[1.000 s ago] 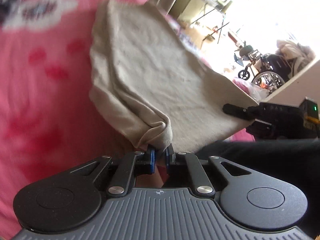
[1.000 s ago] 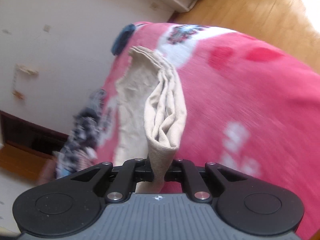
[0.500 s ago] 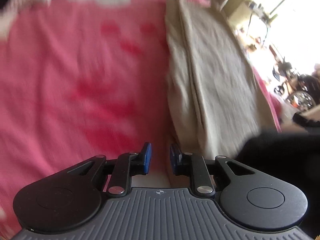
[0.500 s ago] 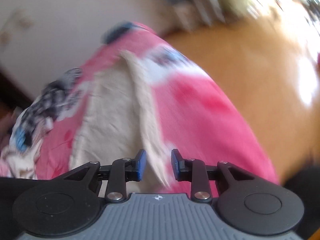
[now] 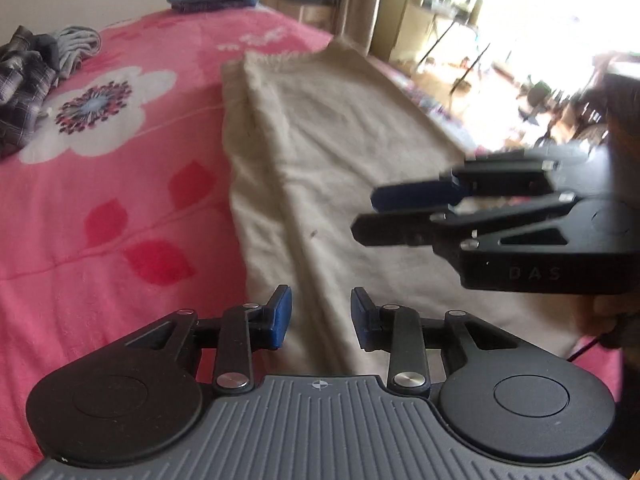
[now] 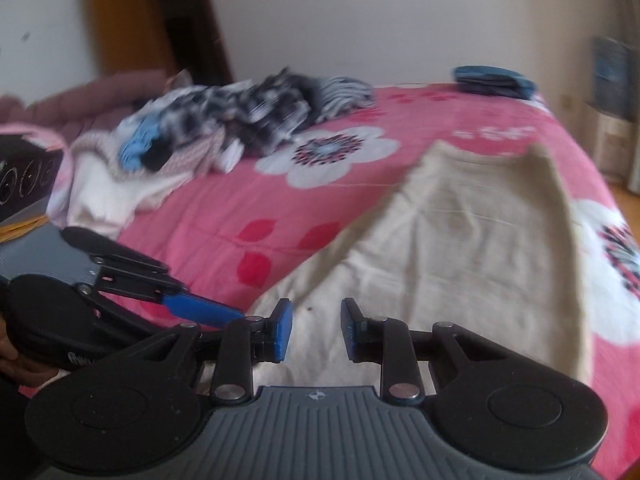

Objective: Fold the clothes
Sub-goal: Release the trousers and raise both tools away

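Both grippers hover with jaws apart, holding nothing: the left gripper and right gripper side by side above a beige cloth lying flat ahead of them on a pink bedspread.

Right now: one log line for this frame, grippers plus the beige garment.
left gripper: open, empty | right gripper: open, empty | beige garment: flat on pink floral blanket, folded lengthwise | unfolded clothes pile: untouched
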